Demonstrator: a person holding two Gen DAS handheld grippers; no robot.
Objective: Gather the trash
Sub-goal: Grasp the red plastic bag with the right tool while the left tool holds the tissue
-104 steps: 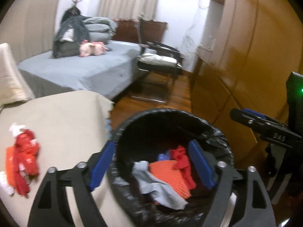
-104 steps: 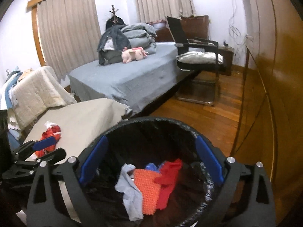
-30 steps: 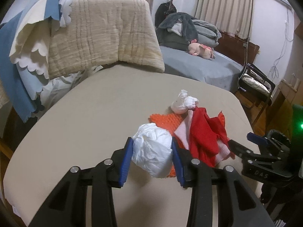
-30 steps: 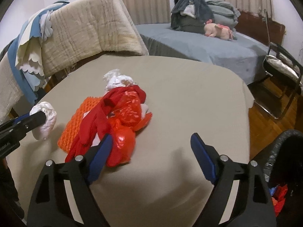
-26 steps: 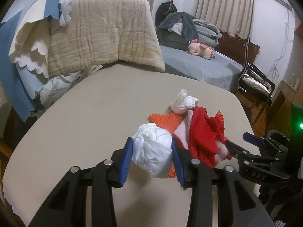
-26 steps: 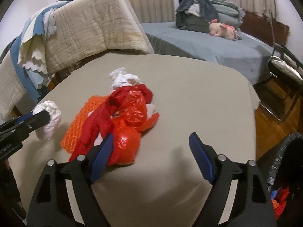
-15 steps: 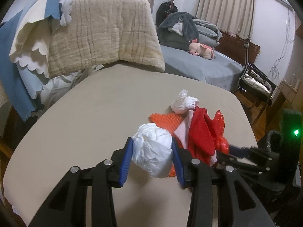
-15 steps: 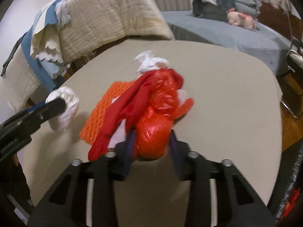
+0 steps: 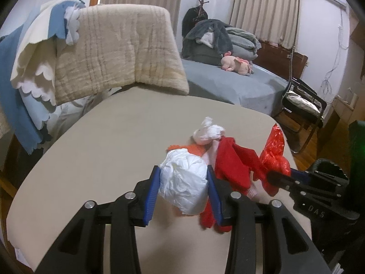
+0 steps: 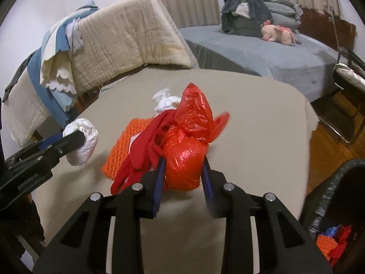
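My left gripper [image 9: 182,178] is shut on a crumpled white bag [image 9: 182,191] and holds it just above the beige table [image 9: 102,155]. My right gripper [image 10: 182,171] is shut on a knotted red plastic bag [image 10: 184,155], raised a little off the table. Behind the two bags lies the pile: a red cloth [image 10: 146,148], an orange mesh pad [image 10: 123,146] and a small white wad [image 10: 164,101]. In the right wrist view the left gripper [image 10: 75,137] and its white bag [image 10: 86,141] show at the left. The right gripper [image 9: 278,178] shows at the right in the left wrist view.
A trash bin with a black liner [image 10: 330,194] stands off the table's right edge, with trash inside. A chair draped with blankets [image 9: 109,52] stands behind the table. Beyond are a grey bed [image 9: 228,84], a metal chair [image 9: 301,105] and wooden floor.
The right gripper moved in on the red bag, shut on it and lifted it slightly from the pile. The left gripper kept still with the white bag.
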